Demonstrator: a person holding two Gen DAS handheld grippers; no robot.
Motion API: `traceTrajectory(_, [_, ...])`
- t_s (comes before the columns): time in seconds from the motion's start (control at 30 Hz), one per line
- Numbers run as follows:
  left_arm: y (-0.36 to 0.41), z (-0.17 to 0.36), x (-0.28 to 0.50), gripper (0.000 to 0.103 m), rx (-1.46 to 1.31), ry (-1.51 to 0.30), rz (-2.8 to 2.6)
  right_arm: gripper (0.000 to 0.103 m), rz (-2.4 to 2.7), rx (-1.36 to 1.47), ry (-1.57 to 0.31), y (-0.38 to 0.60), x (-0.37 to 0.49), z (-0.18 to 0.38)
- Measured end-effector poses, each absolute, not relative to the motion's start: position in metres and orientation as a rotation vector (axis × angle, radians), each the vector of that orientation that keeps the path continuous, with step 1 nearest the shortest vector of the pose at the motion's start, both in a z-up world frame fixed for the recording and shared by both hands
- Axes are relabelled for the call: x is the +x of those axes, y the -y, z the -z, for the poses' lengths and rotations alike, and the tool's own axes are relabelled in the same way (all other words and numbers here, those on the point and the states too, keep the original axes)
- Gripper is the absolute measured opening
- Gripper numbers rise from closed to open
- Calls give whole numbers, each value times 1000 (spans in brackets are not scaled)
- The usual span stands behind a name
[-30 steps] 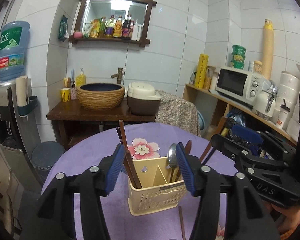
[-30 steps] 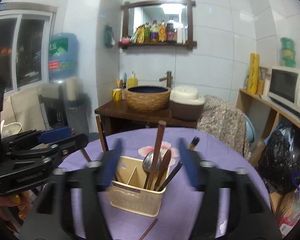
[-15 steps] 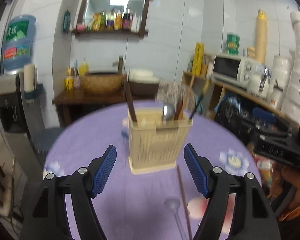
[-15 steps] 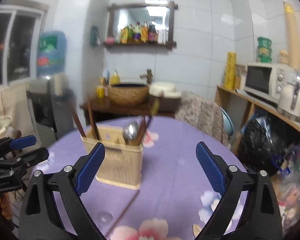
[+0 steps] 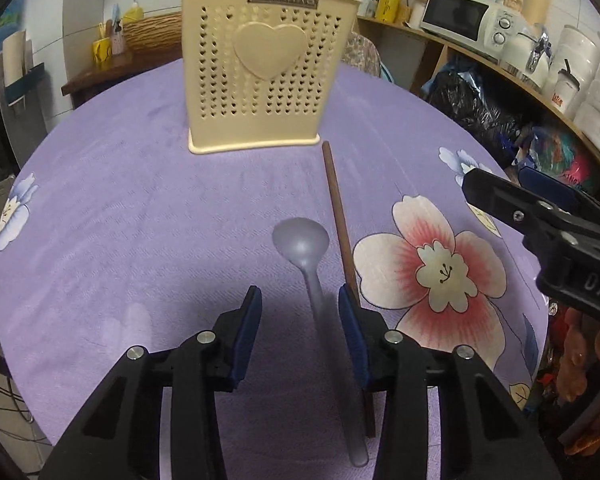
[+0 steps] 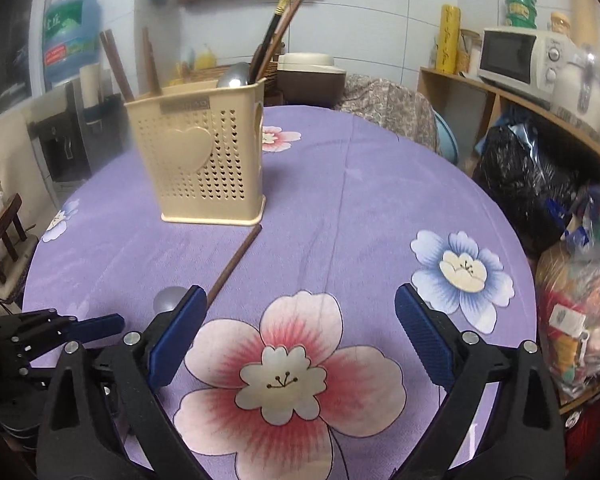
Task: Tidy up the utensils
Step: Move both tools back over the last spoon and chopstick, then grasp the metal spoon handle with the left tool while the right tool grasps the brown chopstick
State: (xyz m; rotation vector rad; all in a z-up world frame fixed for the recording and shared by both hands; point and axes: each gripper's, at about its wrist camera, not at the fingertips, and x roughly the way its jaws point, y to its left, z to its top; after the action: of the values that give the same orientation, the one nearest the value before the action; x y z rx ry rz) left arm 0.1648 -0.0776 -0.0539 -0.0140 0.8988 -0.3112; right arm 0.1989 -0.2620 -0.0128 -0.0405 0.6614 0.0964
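A cream perforated utensil holder (image 5: 268, 68) stands on the purple flowered tablecloth (image 5: 140, 220) with chopsticks and a metal spoon in it. In front of it lie a pale spoon (image 5: 304, 248) and a brown chopstick (image 5: 338, 208), side by side. My left gripper (image 5: 298, 312) hangs low over the spoon's handle. Its jaws are closing, with the handle between them and the pads clear of it; the chopstick runs under the right finger. My right gripper (image 6: 300, 312) hovers over a pink flower print, jaws opening wide, nothing between them. The holder (image 6: 204, 168), chopstick (image 6: 236, 260) and spoon bowl (image 6: 166, 298) lie to its left.
A shelf with a microwave (image 5: 460, 20) and white cups runs along the right. Black and coloured bags (image 6: 528, 184) crowd the table's right edge. A water dispenser (image 6: 70, 36) and a side table with a woven basin stand behind.
Both grippers dropped from above the holder to just over the tablecloth and tilted downward. The left jaws widened, then narrowed around the spoon handle. The right jaws spread wider.
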Motion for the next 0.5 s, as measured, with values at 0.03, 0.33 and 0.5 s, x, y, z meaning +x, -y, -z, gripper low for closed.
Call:
traceTrajectory(0.03, [81, 56, 166, 39, 3, -900, 305, 94, -94, -34, -665, 264, 199, 14])
traceTrajectory(0.33, [90, 59, 165, 19, 83, -878, 279, 94, -99, -30, -692, 262, 200, 24])
traceTrajectory(0.5, [74, 59, 164, 12, 67, -881, 284, 94, -120, -44, -735, 250, 204, 34])
